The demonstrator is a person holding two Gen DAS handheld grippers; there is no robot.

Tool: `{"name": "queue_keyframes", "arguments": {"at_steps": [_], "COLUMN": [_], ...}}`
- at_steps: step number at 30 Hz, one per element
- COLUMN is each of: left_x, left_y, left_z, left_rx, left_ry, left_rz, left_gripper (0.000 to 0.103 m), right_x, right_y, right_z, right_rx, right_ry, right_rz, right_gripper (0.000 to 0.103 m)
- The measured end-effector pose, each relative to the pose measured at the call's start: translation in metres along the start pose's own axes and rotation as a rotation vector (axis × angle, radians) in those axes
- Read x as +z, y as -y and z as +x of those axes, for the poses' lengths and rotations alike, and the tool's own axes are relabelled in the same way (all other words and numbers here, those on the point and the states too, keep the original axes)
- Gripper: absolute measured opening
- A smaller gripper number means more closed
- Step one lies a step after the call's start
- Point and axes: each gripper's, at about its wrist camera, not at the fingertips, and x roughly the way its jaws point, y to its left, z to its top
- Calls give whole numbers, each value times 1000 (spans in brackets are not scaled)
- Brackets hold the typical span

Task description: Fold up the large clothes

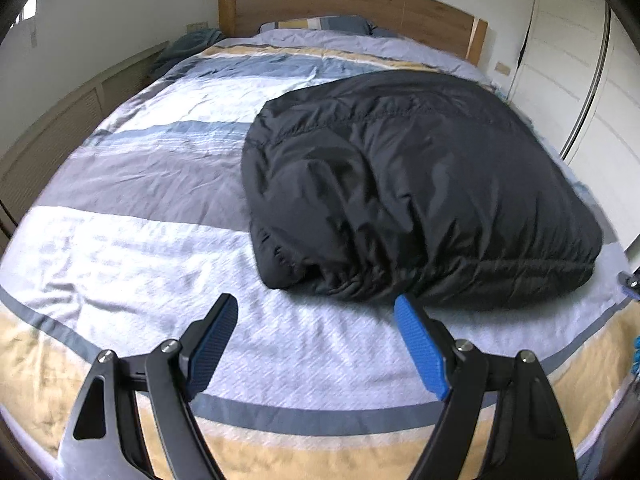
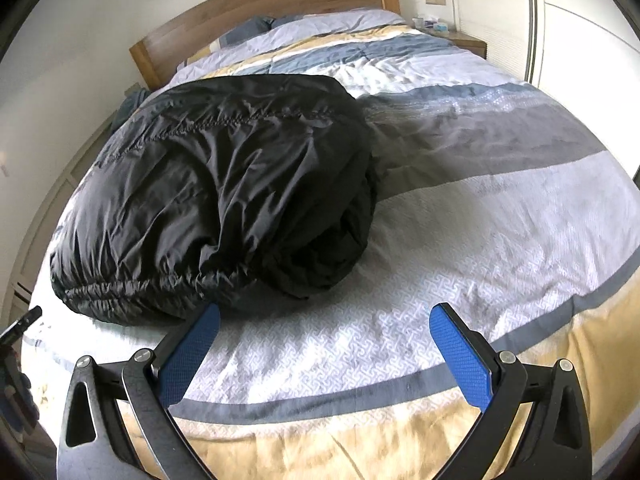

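A black puffy jacket (image 1: 416, 184) lies folded into a thick bundle on the bed, its gathered hem facing me. It also shows in the right wrist view (image 2: 216, 176). My left gripper (image 1: 316, 308) is open and empty, hovering just in front of the bundle's near edge, right fingertip close to the hem. My right gripper (image 2: 324, 316) is open and empty, just in front of the bundle's near right corner, left fingertip close to the fabric.
The bed has a striped grey, white, blue and yellow cover (image 1: 152, 240) and a wooden headboard (image 1: 344, 4) with pillows (image 1: 320, 26). A nightstand (image 2: 464, 42) with small items stands beside white wardrobe doors (image 2: 580, 40). Part of the other gripper (image 2: 20, 328) shows at the left edge.
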Motion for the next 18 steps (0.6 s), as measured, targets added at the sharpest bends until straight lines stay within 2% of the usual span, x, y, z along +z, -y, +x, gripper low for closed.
{"name": "queue_keyframes", "arguments": {"at_steps": [7, 15, 18], "left_x": [-7, -3, 0], "left_y": [11, 10, 5], "left_z": [-1, 13, 15], "left_rx": [77, 71, 93], "left_ry": [39, 43, 63], "left_rz": [60, 90, 93], "left_gripper": [80, 80, 80], "right_x": [-11, -14, -8], "right_y": [19, 38, 38], "right_z": [-9, 4, 9], "right_rx": [3, 16, -7], "right_ry": [1, -23, -17], "right_rz": [21, 56, 49], "right_gripper": [102, 102, 102]}}
